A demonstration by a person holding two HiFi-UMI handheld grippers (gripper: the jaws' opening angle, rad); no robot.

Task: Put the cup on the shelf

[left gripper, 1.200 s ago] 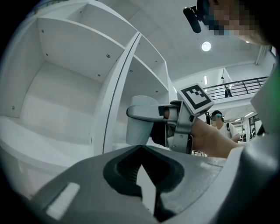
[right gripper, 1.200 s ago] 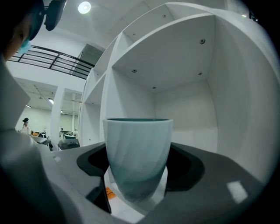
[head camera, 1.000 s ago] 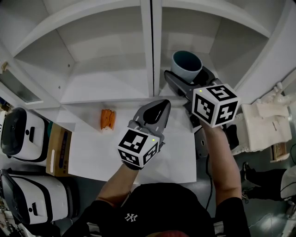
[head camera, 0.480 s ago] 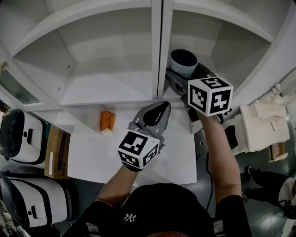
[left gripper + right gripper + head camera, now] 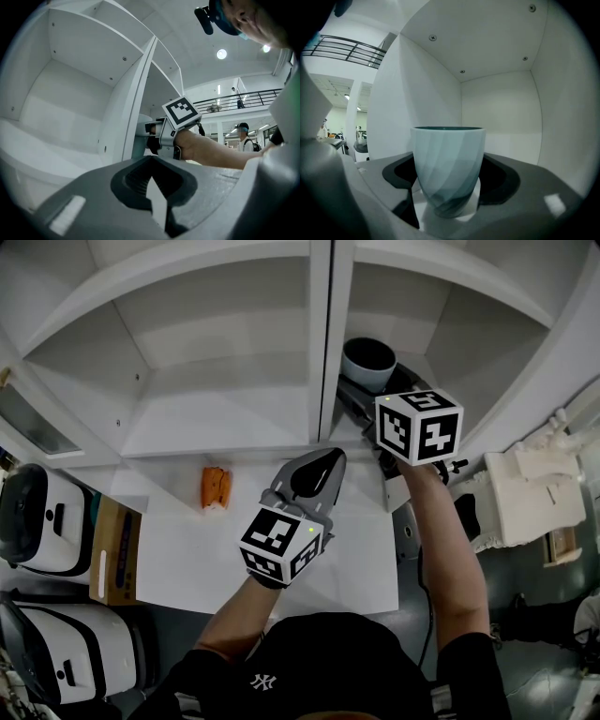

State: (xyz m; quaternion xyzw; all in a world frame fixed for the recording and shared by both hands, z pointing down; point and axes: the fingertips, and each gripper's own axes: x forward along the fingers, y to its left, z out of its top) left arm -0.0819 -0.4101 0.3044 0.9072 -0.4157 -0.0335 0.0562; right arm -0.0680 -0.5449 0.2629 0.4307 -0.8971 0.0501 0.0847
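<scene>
The pale blue ribbed cup (image 5: 368,360) (image 5: 447,164) stands upright between the jaws of my right gripper (image 5: 364,390) (image 5: 449,199), which is shut on it. Cup and gripper are inside the right-hand compartment of the white shelf (image 5: 450,334), close to the divider (image 5: 323,343). The compartment's back wall (image 5: 501,117) lies beyond the cup. Whether the cup's base touches the shelf floor cannot be told. My left gripper (image 5: 323,457) (image 5: 157,192) is shut and empty, held over the white table (image 5: 206,559) in front of the divider.
A small orange object (image 5: 217,486) lies on the table near the shelf's left compartment (image 5: 216,381). Two white-and-black devices (image 5: 37,512) and a cardboard box (image 5: 117,545) sit at the left. A white foam piece (image 5: 534,493) is at the right.
My right gripper has carried the cup forward, deeper into the right compartment. The left gripper has stayed where it was.
</scene>
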